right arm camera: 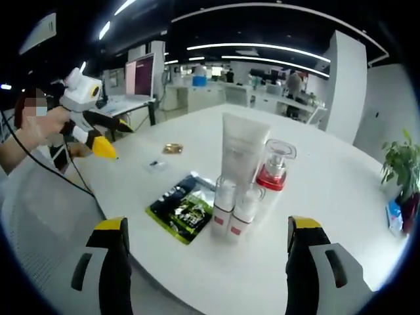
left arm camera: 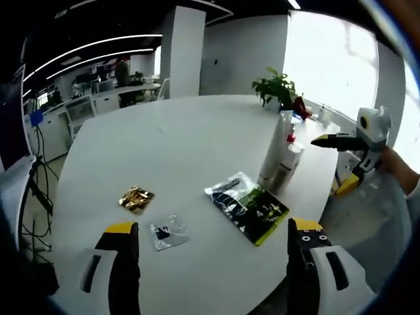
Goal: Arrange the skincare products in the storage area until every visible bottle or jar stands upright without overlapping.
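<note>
Landmark: white tube (right arm camera: 241, 146), upright w/ pump bottle (right arm camera: 275, 168) touching beside it and two small bottles (right arm camera: 235, 209) just in front, a tight cluster. Black-green sachet (right arm camera: 186, 207) lies flat just beside them. Desk (right arm camera: 341, 197) beyond the tube is bare; potted plant (right arm camera: 401, 167) well apart.

Bright and evenly lit overall, from ceiling light strips (right arm camera: 275, 49) above and a large window (left arm camera: 331, 59) blown out to pure white in the left gripper view. Soft, faint shadows under things on the glossy white table (left arm camera: 197, 131). Strong fisheye bending toward the edges, with blur and darkening there. Centre reasonably sharp, far office background softer.
</note>
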Demonstrator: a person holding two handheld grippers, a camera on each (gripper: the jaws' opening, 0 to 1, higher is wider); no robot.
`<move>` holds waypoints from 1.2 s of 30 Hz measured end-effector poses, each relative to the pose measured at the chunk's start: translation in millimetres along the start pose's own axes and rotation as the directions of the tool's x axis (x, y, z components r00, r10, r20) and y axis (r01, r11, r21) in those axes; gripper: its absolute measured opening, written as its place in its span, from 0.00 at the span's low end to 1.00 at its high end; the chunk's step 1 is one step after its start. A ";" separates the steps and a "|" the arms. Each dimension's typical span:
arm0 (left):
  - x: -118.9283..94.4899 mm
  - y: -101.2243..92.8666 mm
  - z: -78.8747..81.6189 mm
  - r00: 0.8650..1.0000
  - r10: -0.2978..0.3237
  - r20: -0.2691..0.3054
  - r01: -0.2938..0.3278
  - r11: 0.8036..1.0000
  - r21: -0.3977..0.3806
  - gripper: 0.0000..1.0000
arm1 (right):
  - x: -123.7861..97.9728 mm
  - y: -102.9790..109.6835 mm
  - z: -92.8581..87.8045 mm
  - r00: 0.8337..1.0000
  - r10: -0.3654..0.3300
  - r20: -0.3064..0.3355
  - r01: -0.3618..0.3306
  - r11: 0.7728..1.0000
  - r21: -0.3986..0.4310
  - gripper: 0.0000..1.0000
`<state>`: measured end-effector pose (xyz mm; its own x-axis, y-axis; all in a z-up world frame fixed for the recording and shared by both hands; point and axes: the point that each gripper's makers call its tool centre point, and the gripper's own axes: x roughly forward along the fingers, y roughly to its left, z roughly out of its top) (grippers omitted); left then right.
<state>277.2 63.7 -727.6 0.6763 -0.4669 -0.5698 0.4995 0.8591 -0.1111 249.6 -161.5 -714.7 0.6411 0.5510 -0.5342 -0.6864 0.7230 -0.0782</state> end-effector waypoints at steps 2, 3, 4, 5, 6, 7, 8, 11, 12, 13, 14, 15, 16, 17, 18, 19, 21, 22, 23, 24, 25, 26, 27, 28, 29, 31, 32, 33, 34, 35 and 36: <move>7.2 -0.3 -2.9 1.000 0.003 -0.006 -0.003 1.000 -0.012 0.87 | 0.4 -0.3 -0.8 1.000 0.000 -0.004 0.000 1.000 -0.002 1.00; 9.4 -1.5 -4.3 1.000 0.004 -0.012 -0.004 1.000 -0.019 0.87 | 0.7 -0.3 -1.4 1.000 0.001 -0.007 -0.001 1.000 -0.002 1.00; 12.4 -1.5 -5.7 1.000 0.003 -0.018 -0.003 1.000 -0.019 0.86 | 0.8 -0.1 -1.8 1.000 0.002 -0.009 -0.002 1.000 -0.003 1.00; 17.4 0.1 -6.0 1.000 0.000 -0.021 -0.001 1.000 -0.023 0.86 | 1.0 -0.1 -2.3 1.000 0.002 -0.011 -0.002 1.000 -0.003 1.00; 19.8 0.8 -7.2 1.000 -0.004 -0.024 0.003 1.000 -0.026 0.86 | 1.0 -0.1 -2.4 1.000 0.002 -0.012 -0.002 1.000 -0.003 1.00; 21.9 2.0 -9.4 0.999 -0.006 -0.033 0.005 1.000 -0.031 0.86 | 1.1 -0.1 -2.6 1.000 0.003 -0.013 -0.003 1.000 -0.003 1.00; 23.8 4.2 -12.9 0.999 -0.005 -0.047 0.004 1.000 -0.031 0.86 | 1.2 0.1 -2.8 1.000 0.005 -0.014 -0.005 1.000 -0.003 1.00; 29.0 12.0 -19.5 0.998 0.013 -0.066 -0.015 1.000 -0.017 0.85 | 1.5 -0.2 -3.4 1.000 0.006 -0.016 -0.006 1.000 -0.002 1.00; 30.8 14.5 -20.7 0.997 0.017 -0.069 -0.018 1.000 -0.019 0.84 | 1.6 0.0 -3.7 1.000 0.007 -0.017 -0.007 1.000 -0.001 1.00; 33.9 18.2 -22.6 0.997 0.020 -0.076 -0.022 0.999 -0.024 0.84 | 1.6 0.2 -3.9 1.000 0.008 -0.018 -0.008 1.000 -0.001 1.00; 36.0 19.7 -23.9 0.996 0.020 -0.082 -0.022 0.999 -0.025 0.83 | 1.7 0.6 -4.6 1.000 0.009 -0.020 -0.009 1.000 -0.001 1.00; 37.9 15.2 -24.7 0.996 0.022 -0.087 -0.024 0.999 -0.022 0.83 | 1.8 0.8 -4.9 1.000 0.010 -0.022 -0.010 1.000 -0.001 1.00; 39.9 14.8 -25.3 0.996 0.022 -0.090 -0.024 1.000 -0.021 0.82 | 2.0 1.0 -5.4 1.000 0.011 -0.024 -0.011 1.000 0.000 1.00; 43.1 16.2 -26.6 0.995 0.021 -0.095 -0.023 0.999 -0.023 0.81 | 2.0 0.8 -5.6 1.000 0.011 -0.025 -0.011 1.000 0.001 1.00; 45.4 18.0 -27.9 0.995 0.026 -0.100 -0.029 0.999 -0.031 0.81 | 2.2 0.7 -5.9 1.000 0.011 -0.026 -0.011 1.000 0.002 1.00; 47.8 18.3 -29.4 0.994 0.028 -0.105 -0.033 0.999 -0.040 0.81 | 2.3 0.8 -6.2 1.000 0.011 -0.027 -0.011 1.000 0.004 1.00; 51.3 20.9 -31.3 0.994 0.019 -0.111 -0.025 0.998 -0.050 0.77 | 2.6 1.3 -7.1 0.999 0.014 -0.031 -0.014 1.000 0.003 1.00; 53.8 21.8 -32.7 0.993 0.016 -0.118 -0.023 0.998 -0.060 0.75 | 2.7 1.6 -7.5 0.999 0.014 -0.033 -0.014 1.000 0.003 1.00; 55.3 24.0 -33.2 0.993 0.015 -0.118 -0.022 0.998 -0.062 0.74 | 2.8 1.7 -7.9 0.999 0.014 -0.035 -0.014 1.000 0.003 1.00; 58.3 26.1 -34.4 0.992 0.020 -0.121 -0.027 0.998 -0.059 0.74 | 2.9 1.6 -8.2 0.999 0.014 -0.035 -0.014 1.000 0.004 0.99; 59.7 28.3 -36.0 0.992 0.024 -0.128 -0.031 0.998 -0.055 0.73 | 2.9 1.5 -8.5 0.999 0.014 -0.037 -0.014 1.000 0.006 0.99; 61.9 30.3 -38.7 0.990 0.025 -0.141 -0.032 0.998 -0.047 0.71 | 3.0 1.4 -8.7 0.999 0.013 -0.038 -0.013 1.000 0.006 0.99; 67.1 35.6 -40.4 0.989 0.027 -0.145 -0.035 0.998 -0.050 0.69 | 2.9 1.3 -8.9 0.999 0.013 -0.038 -0.012 1.000 0.006 0.99; 69.7 38.8 -40.8 0.989 0.031 -0.143 -0.038 0.998 -0.049 0.68 | 3.1 1.2 -9.0 0.999 0.013 -0.039 -0.013 1.000 0.006 0.99; 67.9 37.8 -40.0 0.990 0.037 -0.138 -0.045 0.998 -0.051 0.67 | 3.1 1.3 -9.3 0.999 0.013 -0.040 -0.013 1.000 0.006 0.99; 69.1 39.5 -41.1 0.989 0.048 -0.139 -0.056 0.997 -0.053 0.62 | 3.1 1.0 -9.8 0.999 0.012 -0.041 -0.012 1.000 0.006 0.99; 69.8 40.6 -42.0 0.988 0.052 -0.144 -0.060 0.997 -0.053 0.61 | 3.1 0.5 -10.1 0.999 0.011 -0.042 -0.010 1.000 0.007 0.99; 71.2 45.8 -42.5 0.988 0.062 -0.144 -0.069 0.997 -0.047 0.62 | 3.2 0.3 -10.2 0.999 0.010 -0.043 -0.010 1.000 0.007 0.99; 71.7 46.6 -42.8 0.987 0.063 -0.145 -0.070 0.997 -0.043 0.62 | 3.0 0.1 -10.5 0.999 0.008 -0.044 -0.008 1.000 0.007 0.99; 70.7 47.1 -44.7 0.986 0.069 -0.153 -0.076 0.996 -0.040 0.62 | 2.9 -0.1 -10.6 0.999 0.007 -0.045 -0.006 1.000 0.007 0.99; 70.7 47.4 -45.9 0.985 0.069 -0.158 -0.076 0.996 -0.037 0.61 | 3.1 -0.5 -11.0 0.999 0.005 -0.047 -0.005 1.000 0.005 0.99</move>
<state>323.9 81.1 -810.6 0.6152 -0.3671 -0.6977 0.4260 0.8995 -0.0976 248.1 -164.8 -725.5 0.6209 0.5345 -0.5734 -0.6876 0.7226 -0.0711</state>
